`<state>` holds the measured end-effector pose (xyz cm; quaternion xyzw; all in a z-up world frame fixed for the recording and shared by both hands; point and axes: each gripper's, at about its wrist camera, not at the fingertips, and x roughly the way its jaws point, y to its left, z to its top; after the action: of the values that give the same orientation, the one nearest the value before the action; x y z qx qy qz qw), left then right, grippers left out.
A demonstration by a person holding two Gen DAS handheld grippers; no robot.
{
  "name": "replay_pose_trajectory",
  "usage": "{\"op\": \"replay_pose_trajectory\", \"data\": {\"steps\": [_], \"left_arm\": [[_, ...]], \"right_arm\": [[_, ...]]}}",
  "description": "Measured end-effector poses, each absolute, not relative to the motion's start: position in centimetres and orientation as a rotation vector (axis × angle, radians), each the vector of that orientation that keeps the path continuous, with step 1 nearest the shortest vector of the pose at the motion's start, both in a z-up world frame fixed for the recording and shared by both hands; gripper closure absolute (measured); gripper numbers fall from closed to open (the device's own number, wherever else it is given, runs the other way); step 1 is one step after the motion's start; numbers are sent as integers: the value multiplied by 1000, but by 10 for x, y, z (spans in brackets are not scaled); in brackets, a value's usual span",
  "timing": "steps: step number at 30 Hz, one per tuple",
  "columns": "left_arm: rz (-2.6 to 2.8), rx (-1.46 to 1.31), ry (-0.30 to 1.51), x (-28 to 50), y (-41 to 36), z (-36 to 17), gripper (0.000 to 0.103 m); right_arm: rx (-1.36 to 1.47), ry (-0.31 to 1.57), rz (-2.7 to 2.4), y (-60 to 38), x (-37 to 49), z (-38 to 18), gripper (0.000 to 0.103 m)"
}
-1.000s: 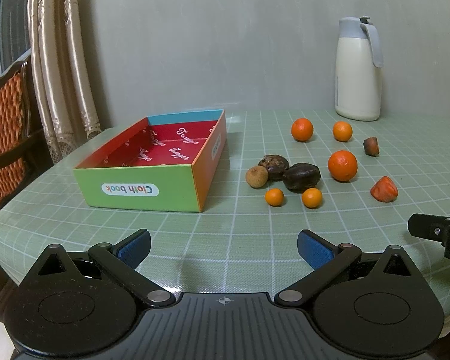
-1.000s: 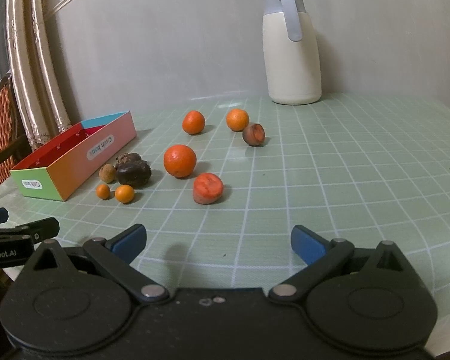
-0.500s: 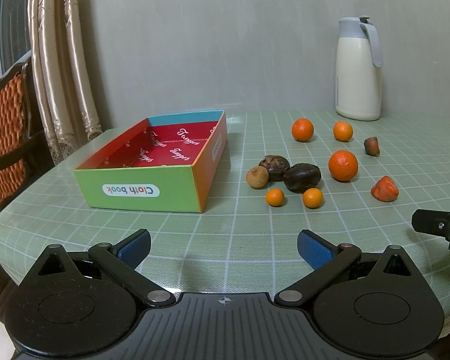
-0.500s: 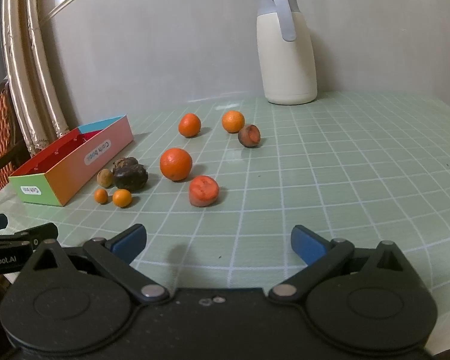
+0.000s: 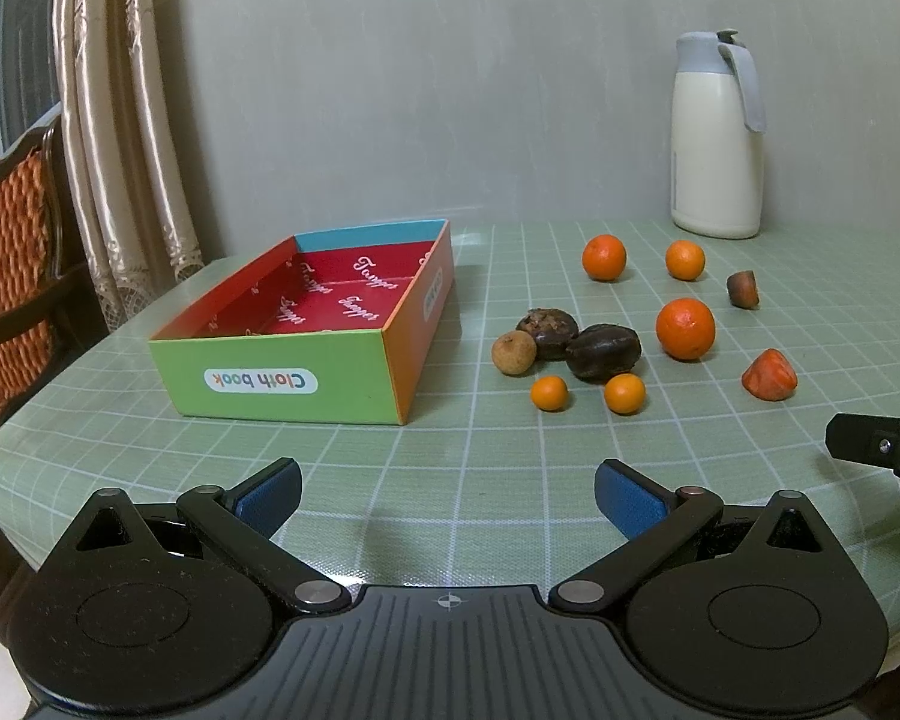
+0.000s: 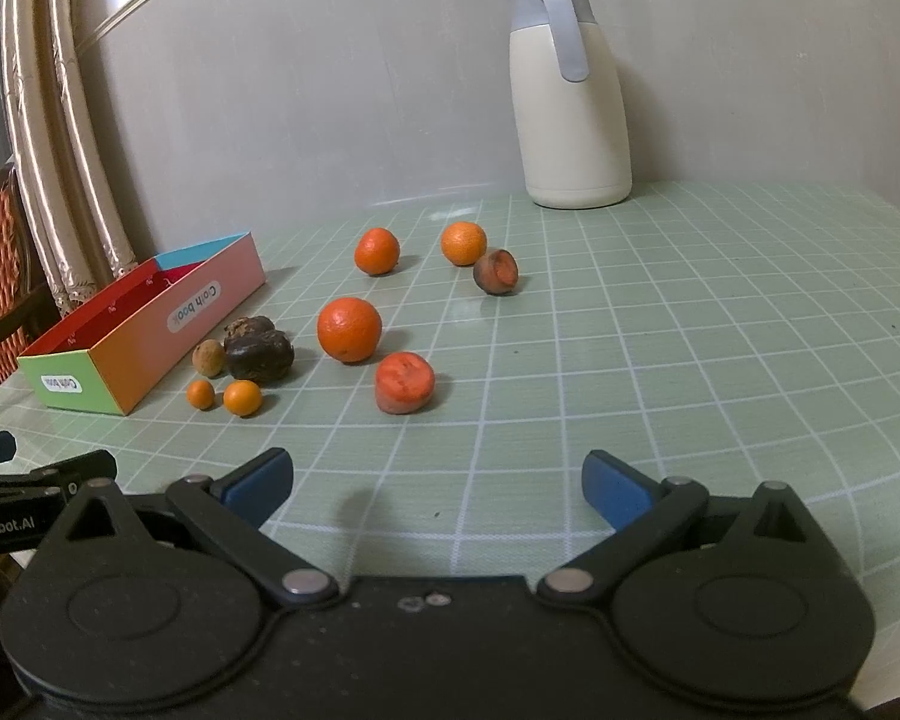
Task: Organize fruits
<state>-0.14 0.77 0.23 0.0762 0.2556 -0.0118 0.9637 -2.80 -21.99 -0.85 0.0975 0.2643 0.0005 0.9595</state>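
While both the left gripper [image 5: 447, 495] and right gripper [image 6: 435, 489] hovered with fingers apart and nothing held, fruits [image 5: 685, 328] lay loose on the table [image 5: 450, 450] beside the box [image 5: 282, 378] labelled "Cloth book"; its red interior read "Tamper".

The table cover [image 5: 450, 468] is light green with white squares. The box [image 5: 306, 378] is green in front, orange on its side, red inside. The oranges [image 5: 685, 329] are bright orange. The jug [image 5: 714, 138] is cream with a grey top. The curtain [image 5: 120, 120] is shiny gold.
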Motion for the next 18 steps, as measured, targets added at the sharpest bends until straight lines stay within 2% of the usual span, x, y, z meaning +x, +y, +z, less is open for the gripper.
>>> {"op": "replay_pose_trajectory", "data": {"steps": [18], "left_arm": [[-27, 150, 514, -2, 6, 2, 0]], "right_arm": [[167, 531, -4, -215, -29, -8, 0]]}}
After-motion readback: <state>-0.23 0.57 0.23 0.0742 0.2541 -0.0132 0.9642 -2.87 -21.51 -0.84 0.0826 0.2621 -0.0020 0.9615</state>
